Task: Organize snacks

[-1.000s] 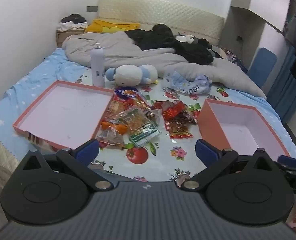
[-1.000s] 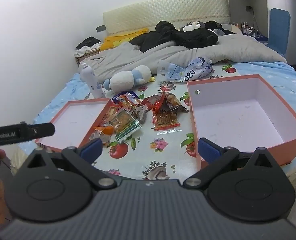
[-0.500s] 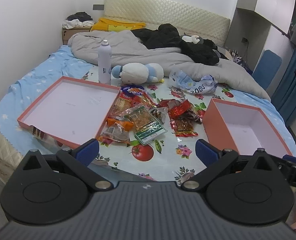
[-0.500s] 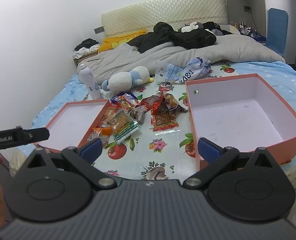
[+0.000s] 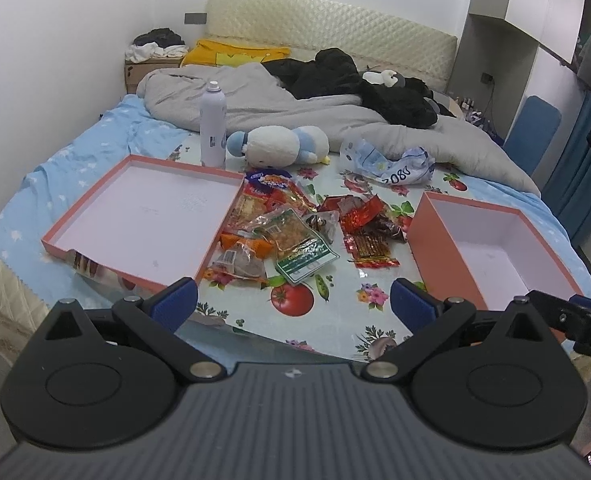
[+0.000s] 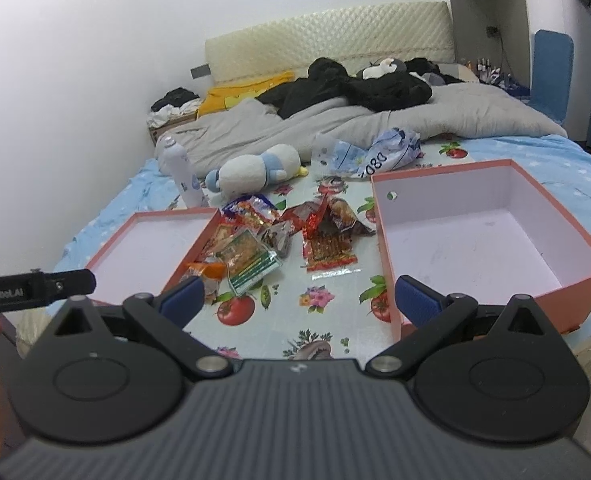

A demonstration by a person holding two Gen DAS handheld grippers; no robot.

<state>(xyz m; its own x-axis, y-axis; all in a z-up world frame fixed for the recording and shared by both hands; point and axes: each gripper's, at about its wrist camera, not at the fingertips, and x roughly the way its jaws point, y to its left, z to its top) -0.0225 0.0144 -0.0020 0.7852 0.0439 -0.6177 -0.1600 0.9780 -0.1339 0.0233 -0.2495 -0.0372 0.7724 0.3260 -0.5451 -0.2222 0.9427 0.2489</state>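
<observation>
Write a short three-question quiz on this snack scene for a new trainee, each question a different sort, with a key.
1. True or false: the deep box already holds snacks.
2. Multiple choice: the snack pile lies A) inside the shallow lid, B) between the lid and the deep box, C) on the grey duvet.
3. Fill in: both the left hand-held gripper and the right hand-held gripper are ____ and hold nothing.

Key: 1 false; 2 B; 3 open.
</observation>
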